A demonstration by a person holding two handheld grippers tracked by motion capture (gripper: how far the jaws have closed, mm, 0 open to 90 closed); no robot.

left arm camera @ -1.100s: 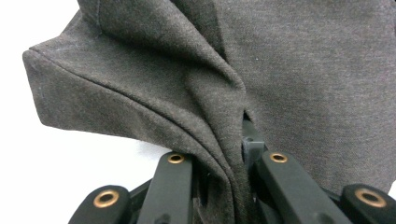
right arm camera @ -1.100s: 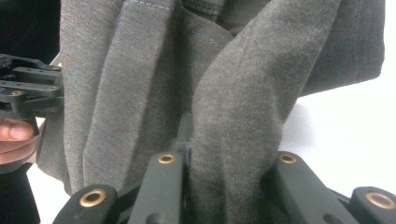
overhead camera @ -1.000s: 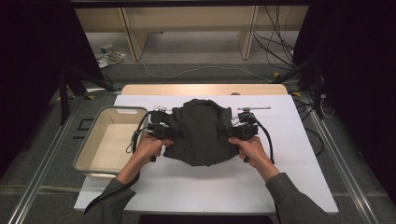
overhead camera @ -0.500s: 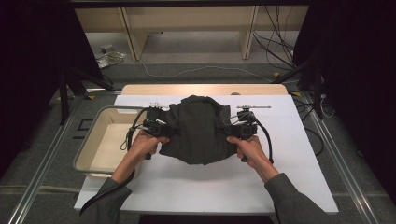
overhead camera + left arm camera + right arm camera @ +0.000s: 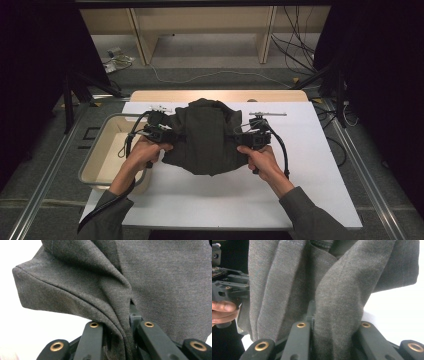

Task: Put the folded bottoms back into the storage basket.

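Over the white bench (image 5: 310, 165), one dark grey knit garment (image 5: 207, 137) hangs bunched between both tongs. It has come up off the sheet since a second ago, the hem now lifted, so I'd judge it's mid-carry or being shaken out. Left tongs (image 5: 167, 134) pinch a side fold; right tongs (image 5: 245, 137) pinch the opposite fold. Left of the garment: one beige plastic tub (image 5: 92, 155). Count: one garment, two tongs, one tub.

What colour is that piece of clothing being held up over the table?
Dark grey, plain, no pattern. The garment shows its colour best in the left gripper view.
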